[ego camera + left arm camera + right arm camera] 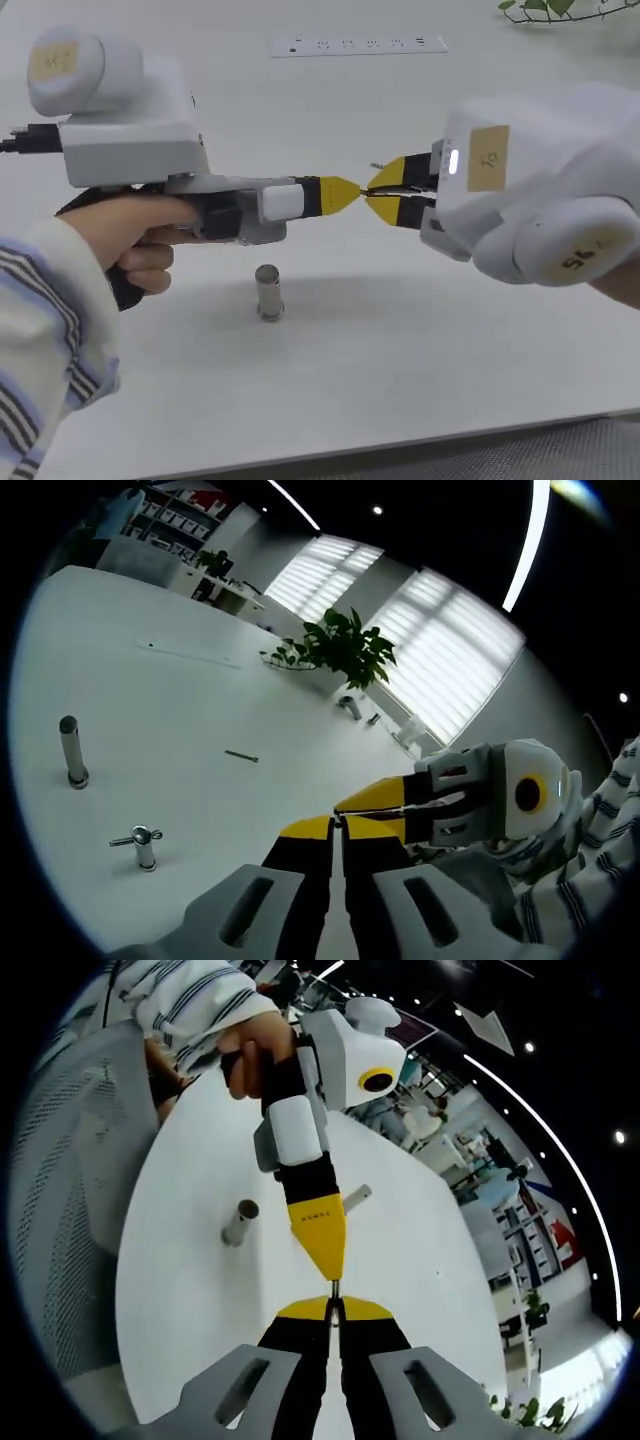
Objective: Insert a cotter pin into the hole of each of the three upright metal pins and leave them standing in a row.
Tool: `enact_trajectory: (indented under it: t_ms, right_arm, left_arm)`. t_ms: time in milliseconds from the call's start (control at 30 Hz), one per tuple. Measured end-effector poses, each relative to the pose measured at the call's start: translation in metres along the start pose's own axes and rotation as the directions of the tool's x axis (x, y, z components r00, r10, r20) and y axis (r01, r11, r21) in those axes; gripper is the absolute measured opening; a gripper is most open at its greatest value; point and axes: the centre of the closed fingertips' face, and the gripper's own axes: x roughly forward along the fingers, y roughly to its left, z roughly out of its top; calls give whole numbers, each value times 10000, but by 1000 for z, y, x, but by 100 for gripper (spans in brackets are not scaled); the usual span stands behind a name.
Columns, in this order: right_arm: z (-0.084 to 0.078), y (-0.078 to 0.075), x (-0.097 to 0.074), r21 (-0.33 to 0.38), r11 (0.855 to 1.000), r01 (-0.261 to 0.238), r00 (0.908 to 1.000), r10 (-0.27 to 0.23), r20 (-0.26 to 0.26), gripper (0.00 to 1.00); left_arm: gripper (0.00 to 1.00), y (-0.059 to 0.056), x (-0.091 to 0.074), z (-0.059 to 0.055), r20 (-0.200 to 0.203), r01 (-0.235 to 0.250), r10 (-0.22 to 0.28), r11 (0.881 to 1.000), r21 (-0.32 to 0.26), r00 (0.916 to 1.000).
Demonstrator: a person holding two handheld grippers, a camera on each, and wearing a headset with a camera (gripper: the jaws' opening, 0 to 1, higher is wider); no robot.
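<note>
White worktop (400,380), mostly bare. Left tool (350,194) and right tool (374,191) meet tip to tip in the air, jaws together on both. It looks like a regrip: the cotter pin (335,1285) is pinched in the right tool, and I can't tell whether the left grips it. An upright pin (268,292) stands directly below with nothing in the way. A second pin (143,845) already carries a cotter, and a spare cotter (240,756) lies beyond.

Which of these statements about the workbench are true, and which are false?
1. The left gripper and the right gripper meet tip to tip above the table. True.
2. Every upright pin already has a cotter pin through it. False: the left gripper view shows a fitted pin with a cotter pin across it, and a bare pin standing farther off.
3. A loose cotter pin lies flat on the table. True.
4. The power strip lies between the grippers and the person. False: it lies beyond the grippers, at the table's far side.
</note>
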Motion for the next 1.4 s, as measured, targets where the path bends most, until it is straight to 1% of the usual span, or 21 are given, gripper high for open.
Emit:
enact_trajectory:
  t_ms: [33,133,333,467,567,700,767,833,867,900,933,1033,1100,1167,1200,1233,1267,1300,1333,1367,1400]
  right_arm:
    - [0,0,0,-1,10000,-21,10000,21,4,3]
    - [1,0,-1,-49,10000,-26,10000,26,33,3]
    - [3,1,-1,-81,9999,-77,9998,78,181,3]
    - [4,1,-1,-230,9997,-46,9998,51,202,3]
    - [4,0,-1,-61,10000,-14,9997,15,248,4]
    - [4,0,-2,-67,10000,15,9996,-13,288,4]
    - [5,1,-2,21,10000,-9,9994,8,351,4]
    - [5,2,-2,79,10000,-49,9993,46,370,6]
    - [5,1,-2,64,10000,-37,9993,34,365,9]
    - [4,-1,-3,-29,10000,95,9994,-94,324,11]
    - [4,0,-3,-52,10000,83,9995,-81,313,12]
    - [4,0,-6,204,9998,-38,9990,29,443,13]
    - [4,1,-8,493,9985,-224,9982,196,566,15]
    - [1,2,-11,823,9954,-497,9970,446,626,17]
    - [-2,3,-13,953,9931,-677,9960,618,643,19]
    - [-2,4,-13,992,9920,-784,9951,720,673,21]
    - [-7,7,-13,1324,9852,-1088,9926,1004,683,25]
    - [-9,8,-14,1572,9799,-1230,9909,1126,737,27]
    - [-12,12,-16,1882,9688,-1614,9853,1475,857,28]
    - [-13,14,-17,2092,9608,-1818,9817,1651,949,27]
    - [-13,16,-19,2396,9481,-2090,9760,1870,1117,28]
  left_arm:
    - [1,0,0,-1,-48,-10,9,9999,-131,10000]
    - [0,-1,-1,-1,-57,-44,42,9997,-256,10000]
    - [0,-3,-4,-3,-147,-63,59,9996,-292,9999]
    - [0,-5,-5,-4,-130,-81,77,9996,-283,9999]
    - [0,-6,-6,-4,-107,-59,56,9997,-251,9999]
    - [0,-8,-7,-4,-97,-18,16,9997,-251,10000]
    - [0,-8,-8,-2,-63,-5,3,9995,-304,10000]
    - [0,-8,-8,-3,-57,27,-28,9995,-303,10000]
    - [0,-9,-8,-2,-47,34,-36,9995,-310,10000]
    - [0,-10,-8,-2,-44,53,-54,9995,-300,10000]
    - [0,-10,-9,-3,-43,47,-48,9996,-281,10000]
    - [0,-11,-10,-3,-70,71,-72,9998,-175,9999]
    - [0,-11,-10,-3,-117,129,-130,9999,-58,9998]
    - [0,-15,-12,-5,-262,305,-303,9995,100,9992]
    - [0,-15,-14,-6,-337,391,-381,9988,298,9987]
    - [0,-15,-14,-6,-348,375,-364,9988,319,9987]
    - [0,-15,-15,-7,-420,425,-405,9980,473,9983]
    - [0,-16,-16,-8,-448,452,-426,9972,603,9981]
    - [0,-17,-18,-9,-524,512,-466,9948,886,9975]
    - [0,-18,-19,-10,-575,569,-509,9924,1088,9971]
    - [0,-20,-20,-13,-729,698,-601,9879,1383,9955]
